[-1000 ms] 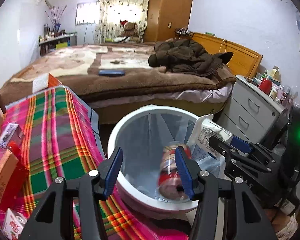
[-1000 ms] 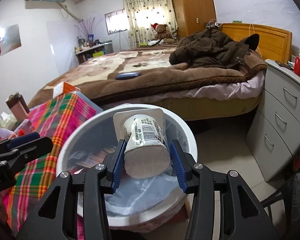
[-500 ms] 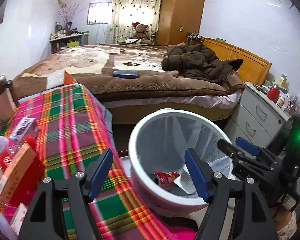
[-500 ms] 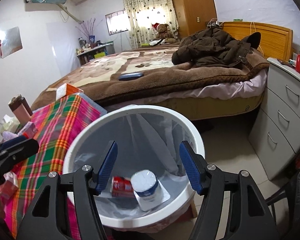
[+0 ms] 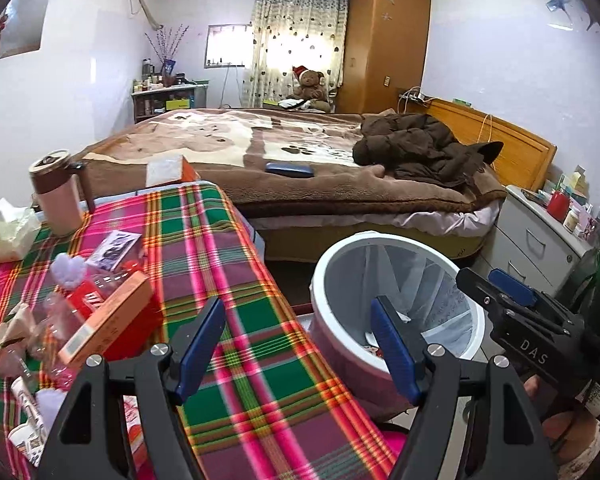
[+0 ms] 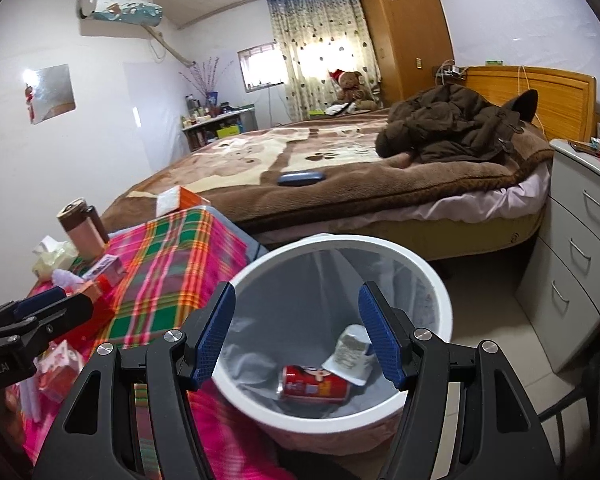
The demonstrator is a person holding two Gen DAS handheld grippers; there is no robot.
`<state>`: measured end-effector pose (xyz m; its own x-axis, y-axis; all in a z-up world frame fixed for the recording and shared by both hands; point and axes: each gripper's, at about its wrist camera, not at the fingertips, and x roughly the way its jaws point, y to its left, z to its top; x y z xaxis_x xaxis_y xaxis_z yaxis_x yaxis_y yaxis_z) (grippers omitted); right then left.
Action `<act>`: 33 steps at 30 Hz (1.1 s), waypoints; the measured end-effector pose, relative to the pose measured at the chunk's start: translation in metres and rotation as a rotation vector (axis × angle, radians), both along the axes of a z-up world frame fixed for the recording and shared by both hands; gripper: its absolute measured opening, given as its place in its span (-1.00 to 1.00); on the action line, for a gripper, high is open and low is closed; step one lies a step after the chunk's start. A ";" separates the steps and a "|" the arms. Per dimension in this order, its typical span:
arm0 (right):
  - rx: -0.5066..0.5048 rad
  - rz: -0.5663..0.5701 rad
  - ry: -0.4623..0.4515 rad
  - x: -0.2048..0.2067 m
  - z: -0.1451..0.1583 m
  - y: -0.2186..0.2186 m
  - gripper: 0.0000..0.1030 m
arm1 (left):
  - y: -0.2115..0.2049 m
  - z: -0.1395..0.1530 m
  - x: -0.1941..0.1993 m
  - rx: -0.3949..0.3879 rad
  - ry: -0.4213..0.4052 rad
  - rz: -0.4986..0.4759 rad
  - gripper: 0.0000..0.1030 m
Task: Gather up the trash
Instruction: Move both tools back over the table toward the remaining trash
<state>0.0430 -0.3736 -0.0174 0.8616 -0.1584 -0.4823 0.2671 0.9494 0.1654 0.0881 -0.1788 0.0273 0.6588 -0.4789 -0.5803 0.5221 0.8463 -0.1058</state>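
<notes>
A white trash bin [image 6: 432,276] with a clear liner stands on the floor beside the table. A red can [image 6: 314,388] and a white yogurt cup [image 6: 350,354] lie at its bottom. My right gripper [image 6: 298,336] is open and empty above the bin's near rim. My left gripper [image 5: 300,352] is open and empty over the plaid table's edge, left of the bin [image 5: 340,256]. Trash lies on the plaid tablecloth [image 5: 204,248]: an orange box [image 5: 108,324], a red pack [image 5: 88,300], a clear plastic bottle [image 5: 48,320], crumpled paper [image 5: 14,320] and small cartons [image 5: 26,436].
A brown tumbler [image 5: 56,192], a tissue pack [image 5: 8,232] and an orange-white box [image 5: 170,170] stand at the table's far end. A bed [image 5: 300,148] with a brown coat [image 5: 420,148] lies behind. Grey drawers [image 6: 580,248] stand to the right of the bin.
My right gripper opened and the yogurt cup dropped into the bin beside the red can. My left gripper swung left, from over the bin to over the table edge.
</notes>
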 end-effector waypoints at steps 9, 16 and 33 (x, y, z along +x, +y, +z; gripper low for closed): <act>-0.004 0.070 -0.010 0.001 -0.002 0.035 0.28 | 0.048 0.002 -0.011 -0.011 -0.021 0.078 0.49; -0.012 0.175 -0.002 0.009 -0.005 0.073 0.28 | 0.101 -0.004 -0.019 0.008 -0.035 0.177 0.58; 0.013 0.399 0.098 0.027 -0.034 0.147 0.28 | 0.216 -0.036 -0.027 -0.018 0.069 0.414 0.65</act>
